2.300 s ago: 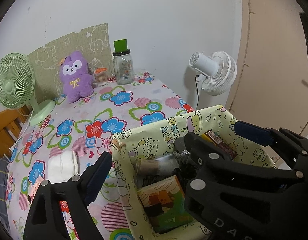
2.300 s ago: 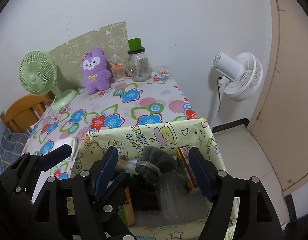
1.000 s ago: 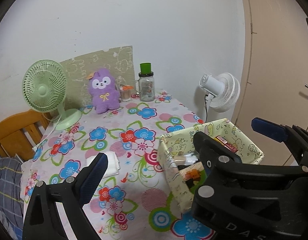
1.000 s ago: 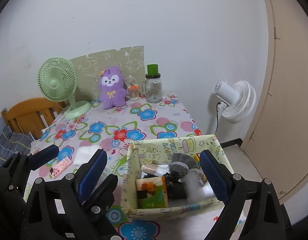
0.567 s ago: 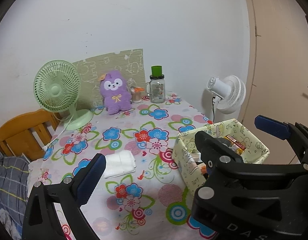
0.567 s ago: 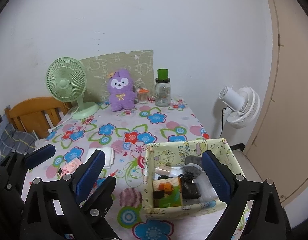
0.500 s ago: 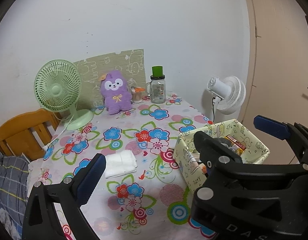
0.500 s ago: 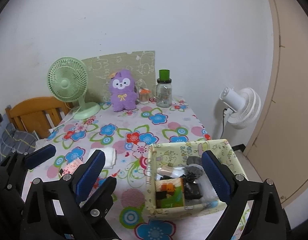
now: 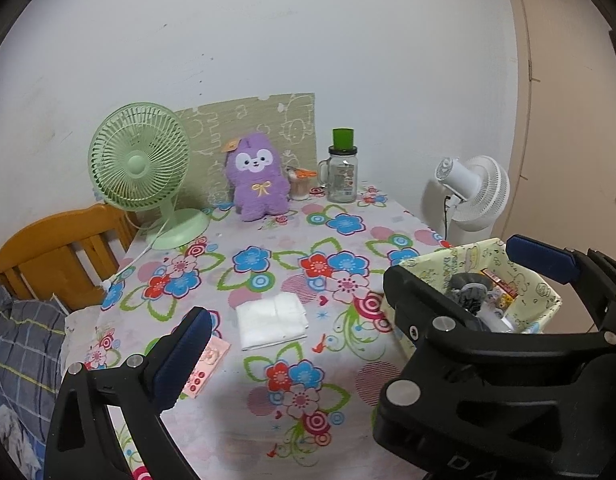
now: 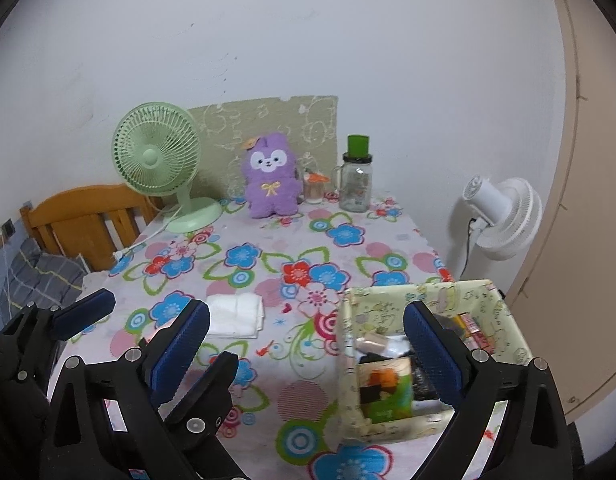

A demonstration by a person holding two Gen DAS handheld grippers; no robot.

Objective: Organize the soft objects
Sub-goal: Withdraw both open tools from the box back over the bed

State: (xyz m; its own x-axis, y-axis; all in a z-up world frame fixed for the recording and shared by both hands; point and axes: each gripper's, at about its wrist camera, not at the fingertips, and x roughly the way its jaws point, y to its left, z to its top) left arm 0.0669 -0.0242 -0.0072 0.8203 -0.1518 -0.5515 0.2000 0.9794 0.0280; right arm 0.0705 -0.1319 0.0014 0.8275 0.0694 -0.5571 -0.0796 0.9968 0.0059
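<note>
Both my grippers, left gripper (image 9: pixel 360 284) and right gripper (image 10: pixel 305 330), gape wide and empty, pulled back from the storage box (image 10: pixel 508 312), so the folded white cloth (image 9: pixel 271 320) mid-table looks next.

Fuzzy purple plush toy (image 9: pixel 259 184); glass jar (image 9: pixel 342 178) (glossy); white folded cloth (image 9: pixel 271 319); wooden chair (image 9: pixel 57 256).
</note>
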